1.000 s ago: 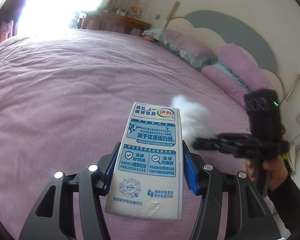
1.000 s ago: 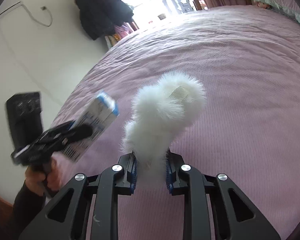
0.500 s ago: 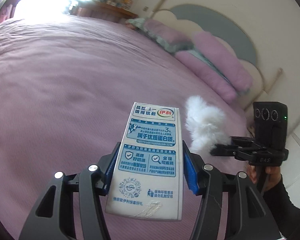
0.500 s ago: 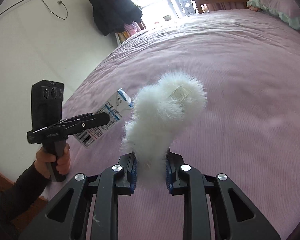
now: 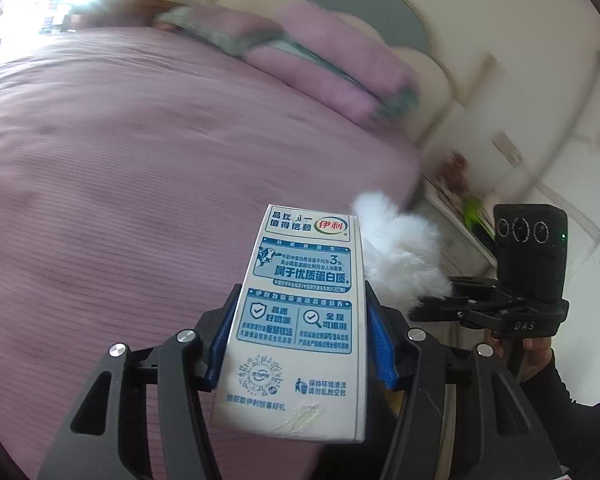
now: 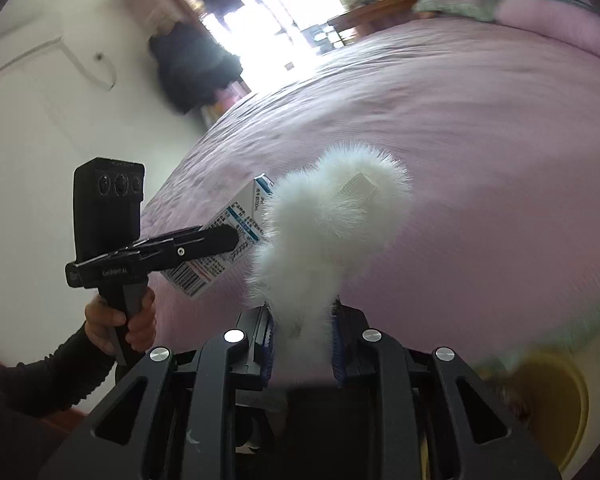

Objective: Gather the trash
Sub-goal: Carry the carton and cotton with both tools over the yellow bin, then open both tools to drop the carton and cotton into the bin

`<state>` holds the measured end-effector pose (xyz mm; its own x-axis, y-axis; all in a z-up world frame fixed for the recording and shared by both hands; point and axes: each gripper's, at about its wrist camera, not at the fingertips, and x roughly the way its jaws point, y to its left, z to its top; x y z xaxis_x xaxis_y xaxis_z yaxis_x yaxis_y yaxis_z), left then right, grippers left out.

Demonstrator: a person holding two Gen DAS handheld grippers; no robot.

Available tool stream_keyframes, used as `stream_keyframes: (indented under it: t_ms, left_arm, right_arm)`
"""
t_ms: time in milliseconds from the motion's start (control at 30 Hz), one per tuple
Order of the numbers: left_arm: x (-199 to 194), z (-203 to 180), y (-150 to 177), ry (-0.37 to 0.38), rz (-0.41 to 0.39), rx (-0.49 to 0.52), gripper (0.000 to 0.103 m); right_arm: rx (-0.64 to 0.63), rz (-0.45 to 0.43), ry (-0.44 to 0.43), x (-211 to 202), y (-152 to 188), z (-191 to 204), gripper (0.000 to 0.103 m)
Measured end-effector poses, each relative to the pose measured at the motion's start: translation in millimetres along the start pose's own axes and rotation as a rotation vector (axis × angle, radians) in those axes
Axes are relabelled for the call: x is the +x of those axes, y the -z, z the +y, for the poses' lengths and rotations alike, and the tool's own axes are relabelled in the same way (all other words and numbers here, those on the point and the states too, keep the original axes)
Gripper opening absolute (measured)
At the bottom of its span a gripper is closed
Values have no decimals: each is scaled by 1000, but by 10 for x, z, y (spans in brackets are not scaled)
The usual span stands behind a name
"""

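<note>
A wide bed (image 5: 148,152) under a ribbed pink cover fills both views, with purple pillows (image 5: 324,60) at its headboard end. Above the bed, near its side edge, the left gripper (image 5: 300,344) pinches a white-and-blue milk carton (image 5: 300,320) upright between its blue pads. Just beside the carton, the right gripper (image 6: 302,344) clamps the lower end of a white fluffy piece (image 6: 324,232). A yellow round container (image 6: 556,400), blurred, sits beyond the bed's edge.
</note>
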<state>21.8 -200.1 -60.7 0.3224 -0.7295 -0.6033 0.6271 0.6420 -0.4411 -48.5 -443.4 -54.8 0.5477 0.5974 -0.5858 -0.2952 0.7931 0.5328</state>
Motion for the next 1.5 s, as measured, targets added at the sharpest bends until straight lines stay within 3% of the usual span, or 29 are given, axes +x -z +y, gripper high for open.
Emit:
stream_keyframes:
  t_ms: [167,400,733,900,933,967,1000,1300,1400,1433,1500]
  left_arm:
    - [586,-654,200,121,100,62,56]
    - [1337,-1285,508,173,252,147,56]
    - [2332,-1425,769,149,442,144,56]
    - [2812,-1433,950,108,581,143,58]
    - [2858,-1438,955,80,584,142,61]
    - [2910,-1448,955,56,589,150,81]
    - [2947,-1452,952,44,596,157,93]
    - [3098,-1522,941,-15,592,198,94]
    - [3067,-1495,933,-5,588,189,95]
    - [3069,-1481,930,-5,589,183,96]
    - [3067,-1448,931,12,585,174,96]
  right_arm:
    - [113,-56,73,-528,530,-318,22]
    - [250,-121,153,-940,1070,-728,22]
    - [389,-68,326,-991,1717,-1321,22]
    - [485,-40,345,-935,2026,-1662,22]
    - [506,-38,343,-929,2079,-1725,22]
    - [518,-35,336,-946,2130,-1785,22]
    - [530,-31,335,-937,2151,-1834,22]
    - [521,12,326,-810,2155,-1887,24]
    - [516,29,352,-750,2091,-1912,36]
    - [519,32,368,-733,2071,-1929,54]
    - [526,24,399,-739,2042,-1939,67]
